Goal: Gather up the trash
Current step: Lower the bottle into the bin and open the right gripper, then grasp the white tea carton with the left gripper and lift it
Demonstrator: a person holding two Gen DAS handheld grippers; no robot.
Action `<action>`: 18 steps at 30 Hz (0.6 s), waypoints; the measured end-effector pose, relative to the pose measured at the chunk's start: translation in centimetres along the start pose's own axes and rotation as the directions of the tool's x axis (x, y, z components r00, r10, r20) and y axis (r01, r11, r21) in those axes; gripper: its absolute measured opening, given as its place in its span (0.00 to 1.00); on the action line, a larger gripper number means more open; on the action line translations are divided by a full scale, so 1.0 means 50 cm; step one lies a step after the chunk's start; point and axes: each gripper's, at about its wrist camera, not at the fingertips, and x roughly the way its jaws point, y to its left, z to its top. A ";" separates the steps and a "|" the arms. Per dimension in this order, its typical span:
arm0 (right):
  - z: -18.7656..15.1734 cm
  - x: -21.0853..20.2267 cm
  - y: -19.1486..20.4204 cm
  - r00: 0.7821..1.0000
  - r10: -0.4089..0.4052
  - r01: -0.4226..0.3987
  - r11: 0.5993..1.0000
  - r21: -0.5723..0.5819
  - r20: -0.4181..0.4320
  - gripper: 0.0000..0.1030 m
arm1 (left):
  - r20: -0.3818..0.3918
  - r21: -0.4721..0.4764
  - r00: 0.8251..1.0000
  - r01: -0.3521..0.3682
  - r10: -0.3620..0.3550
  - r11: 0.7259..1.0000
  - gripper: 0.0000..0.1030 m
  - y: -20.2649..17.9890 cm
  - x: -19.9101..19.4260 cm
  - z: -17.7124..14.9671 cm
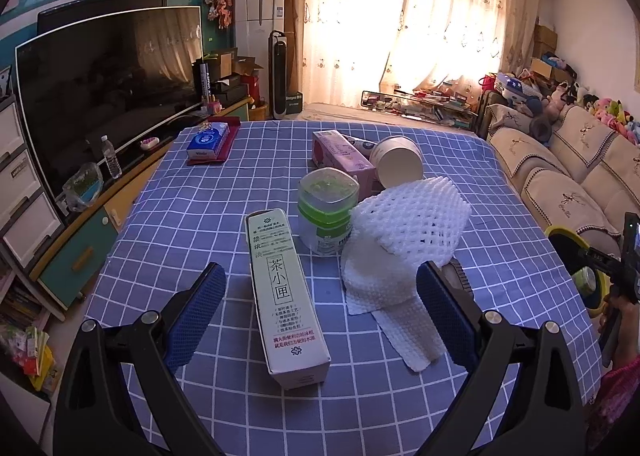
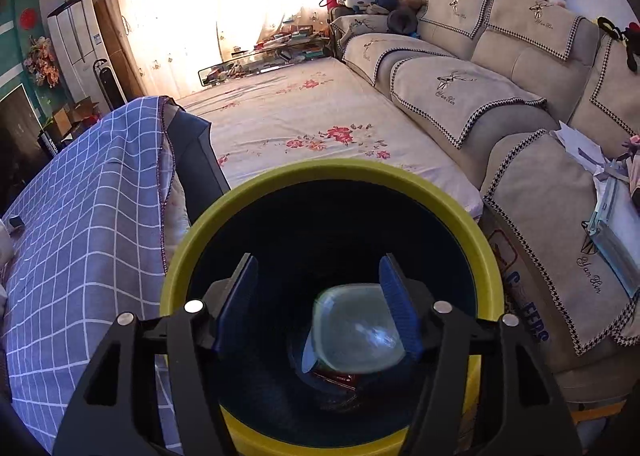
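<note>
Left claw (image 1: 322,292) spread wide, gripping nothing; its blue-padded fingers (image 1: 198,310) straddle the tall tea carton (image 1: 284,296), apart from it on both sides. Right-hand pad sits just against the white foam fruit net (image 1: 416,228), contact uncertain.

Tea carton lies lengthwise on the desk (image 1: 168,223), which wears a blue cloth with a white grid. Carton face printed in Chinese: large boxed characters 茶小匣, smaller columns above and below, a red line near the bottom end too fine to read.

Taking the tea carton as landmark:
- just beyond its far end, to the right: clear jar with green bands (image 1: 327,211), upright, label partly hidden, lettering unreadable.
- right of it: foam fruit net, leaning on the jar, with a white waffle-textured cloth (image 1: 384,296) under it.
- farther beyond: pink box (image 1: 344,159) on its side, and a paper cup (image 1: 398,161) tipped over, touching the box.
- far beyond, to the left: blue tissue pack (image 1: 208,139) on a red tray, brand name blurred.

Right claw (image 2: 318,296) also parted, clutching nothing, poised over the mouth of the yellow-rimmed bin (image 2: 332,183). Bin stands off the desk edge, beside the sofa (image 2: 500,67). Inside the dark bin: a clear plastic tub (image 2: 356,330), below the pads and free of them, something red beneath it. Sofa covers carry embroidered script, not legible.
</note>
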 end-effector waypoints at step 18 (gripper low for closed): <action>0.006 -0.086 0.021 0.996 0.071 -0.070 0.997 -0.020 0.050 0.64 | -0.093 -0.036 0.993 -0.074 0.071 0.997 0.91 0.036 0.046 -0.043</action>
